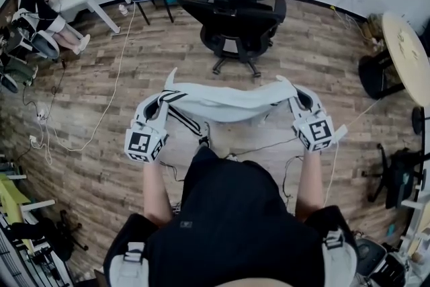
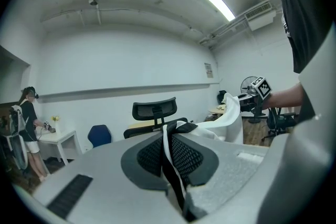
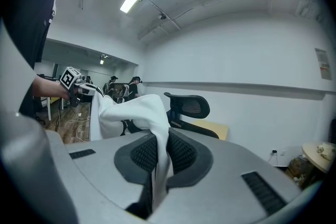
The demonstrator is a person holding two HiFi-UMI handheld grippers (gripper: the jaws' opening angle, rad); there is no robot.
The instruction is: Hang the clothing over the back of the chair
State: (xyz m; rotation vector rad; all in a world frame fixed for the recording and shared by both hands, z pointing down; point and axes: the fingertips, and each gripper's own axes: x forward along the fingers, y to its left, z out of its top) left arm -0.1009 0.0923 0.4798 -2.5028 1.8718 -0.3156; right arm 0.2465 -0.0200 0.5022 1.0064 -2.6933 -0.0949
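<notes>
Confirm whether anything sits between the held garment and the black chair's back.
Nothing visible. The white garment is stretched between the left gripper and right gripper, both clamped on it; only bare wood floor lies between it and the black chair.

The person wears a black short-sleeved top. A light grey shoulder strap with a black buckle sits at each shoulder. The left gripper and the right gripper have light grey moulded housings. Each carries a marker cube printed with black-and-white squares. The pads are dark grey with a mesh texture.
</notes>
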